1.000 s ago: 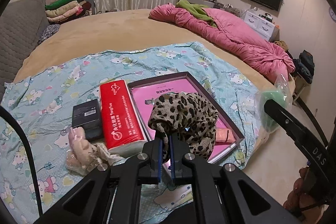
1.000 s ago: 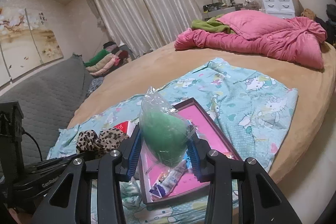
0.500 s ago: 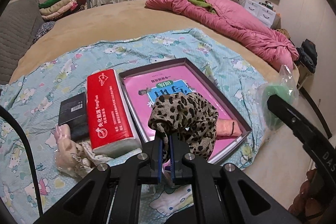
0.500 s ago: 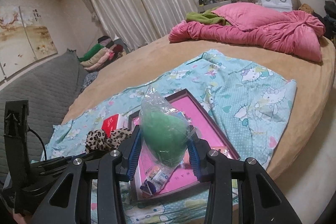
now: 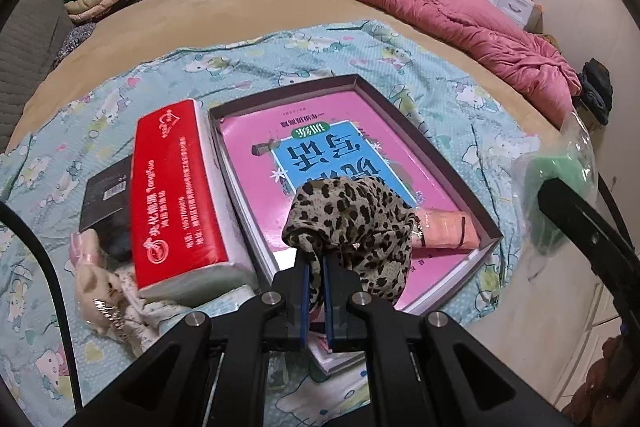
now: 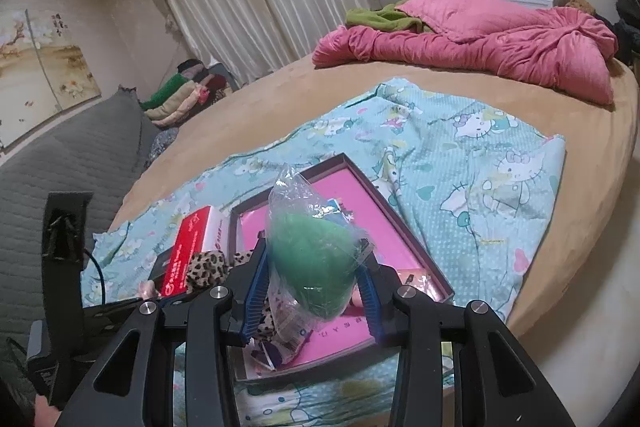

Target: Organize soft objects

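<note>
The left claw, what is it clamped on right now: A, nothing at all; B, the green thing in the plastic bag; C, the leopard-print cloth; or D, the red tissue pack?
C: in the left wrist view the left claw is shut on a fold of the leopard-print cloth, which bunches up over the shallow box, while the right claw grips the bagged green item.

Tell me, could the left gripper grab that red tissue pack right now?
Probably not as things stand. The left gripper is shut on the leopard-print cloth, so its jaws are taken. The red tissue pack lies uncovered beside the box, so the way looks free once the cloth is put down.
</note>
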Demonstrator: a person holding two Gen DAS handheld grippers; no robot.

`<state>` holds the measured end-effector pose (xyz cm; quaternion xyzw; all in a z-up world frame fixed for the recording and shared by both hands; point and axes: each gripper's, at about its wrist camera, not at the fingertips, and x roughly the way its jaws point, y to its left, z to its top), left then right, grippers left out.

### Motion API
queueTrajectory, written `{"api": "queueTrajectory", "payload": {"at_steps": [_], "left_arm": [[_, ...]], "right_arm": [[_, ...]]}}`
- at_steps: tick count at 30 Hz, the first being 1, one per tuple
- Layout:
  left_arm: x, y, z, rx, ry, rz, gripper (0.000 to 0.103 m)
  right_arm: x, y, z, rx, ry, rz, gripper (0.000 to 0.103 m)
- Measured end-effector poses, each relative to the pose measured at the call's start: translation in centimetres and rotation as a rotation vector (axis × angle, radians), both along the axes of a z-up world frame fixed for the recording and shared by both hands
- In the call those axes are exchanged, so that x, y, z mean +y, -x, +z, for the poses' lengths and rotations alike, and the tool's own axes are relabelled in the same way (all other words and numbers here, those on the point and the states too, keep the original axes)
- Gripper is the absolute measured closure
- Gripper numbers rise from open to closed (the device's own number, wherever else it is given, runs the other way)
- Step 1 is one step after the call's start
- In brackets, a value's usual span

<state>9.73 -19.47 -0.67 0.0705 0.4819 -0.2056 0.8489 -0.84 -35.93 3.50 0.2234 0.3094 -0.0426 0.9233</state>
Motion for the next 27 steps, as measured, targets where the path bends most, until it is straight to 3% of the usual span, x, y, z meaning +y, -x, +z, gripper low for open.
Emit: {"api": "queueTrajectory", "payload": {"at_steps": [27], "left_arm": [[-1.0, -2.1, -2.8, 0.025, -0.04, 0.005, 0.097]], "right_arm": [[1.3, -3.3, -6.2, 0.189, -0.007, 0.087, 0.06]]}}
